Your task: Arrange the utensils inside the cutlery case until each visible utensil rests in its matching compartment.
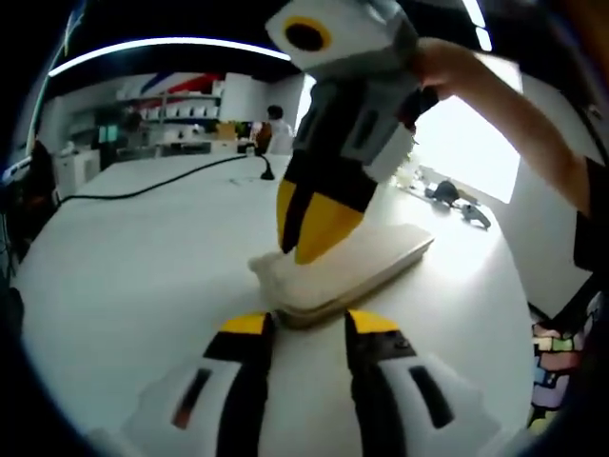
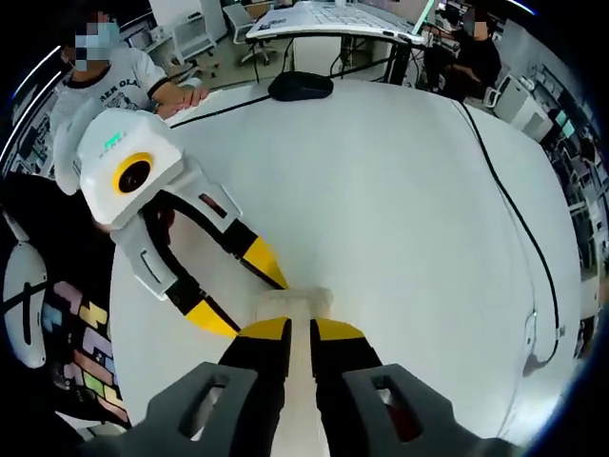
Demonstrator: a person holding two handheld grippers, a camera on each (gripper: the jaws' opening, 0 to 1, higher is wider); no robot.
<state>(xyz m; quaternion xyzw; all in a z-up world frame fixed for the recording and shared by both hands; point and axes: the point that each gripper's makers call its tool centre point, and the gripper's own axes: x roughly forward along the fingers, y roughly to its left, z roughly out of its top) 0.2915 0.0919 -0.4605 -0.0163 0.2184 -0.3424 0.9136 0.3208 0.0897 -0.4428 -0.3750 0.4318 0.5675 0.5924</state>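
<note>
On the worktop, nearest: the left claw [image 1: 306, 326] sat low with its yellow-tipped jaws parted, level with the near end of the cutlery case [image 1: 343, 270]; whether they touched it could not be told from the left gripper view.
Left claw, from the other side: in the right gripper view it [image 2: 247, 290] came in at a slant, jaws spread on either side of the case's far end [image 2: 297, 303].
Right claw: it [image 2: 301, 331] had its jaws drawn in close on the pale case, which ran up between them, gripped by its long sides.
Right claw, seen from the left: it [image 1: 306, 227] came down steeply from above, tips on the top of the case near one end.
Case: cream, long, flat, lid apparently down, lying on the white worktop [image 1: 143, 276]; no utensils could be seen.
Handling, as a judgement: looked light, rigid and smooth, likely to skate on the worktop, so pin one end and take the lid by its edge.
Mid-distance: a black cable [image 1: 152, 186] trailed across the worktop.
Farther off: a black mouse-like object [image 2: 301, 86] lay near the far edge, seated people beyond.
</note>
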